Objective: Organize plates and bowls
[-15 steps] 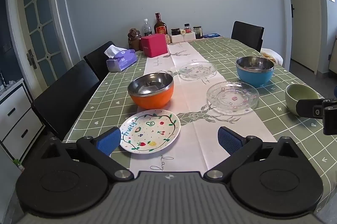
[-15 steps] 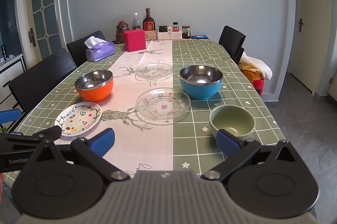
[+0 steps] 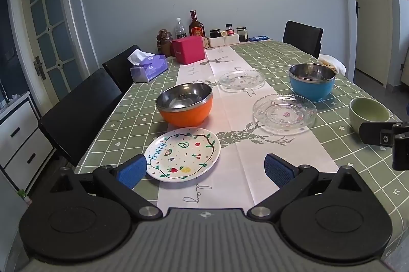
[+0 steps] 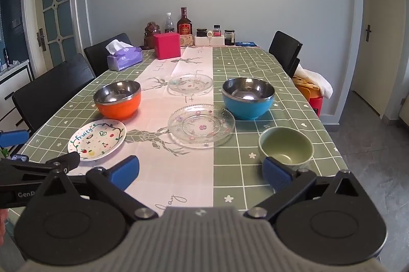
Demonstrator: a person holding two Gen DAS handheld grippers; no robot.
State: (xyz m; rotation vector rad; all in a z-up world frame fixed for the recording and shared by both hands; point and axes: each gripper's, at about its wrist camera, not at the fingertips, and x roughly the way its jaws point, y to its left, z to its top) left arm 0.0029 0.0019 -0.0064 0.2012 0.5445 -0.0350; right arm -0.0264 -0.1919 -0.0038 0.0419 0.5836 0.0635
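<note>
Left gripper (image 3: 205,171) spread, right gripper (image 4: 202,171) spread (empty), its fingertip hiding green bowl (image 4: 286,147) rim

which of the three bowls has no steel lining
The pale green bowl, nearest the right gripper. The orange bowl and blue bowl both have shiny steel insides.

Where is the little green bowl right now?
The green bowl sits on the green tablecloth near the table's right front corner, in front of the blue bowl and just beyond the right gripper.
</note>
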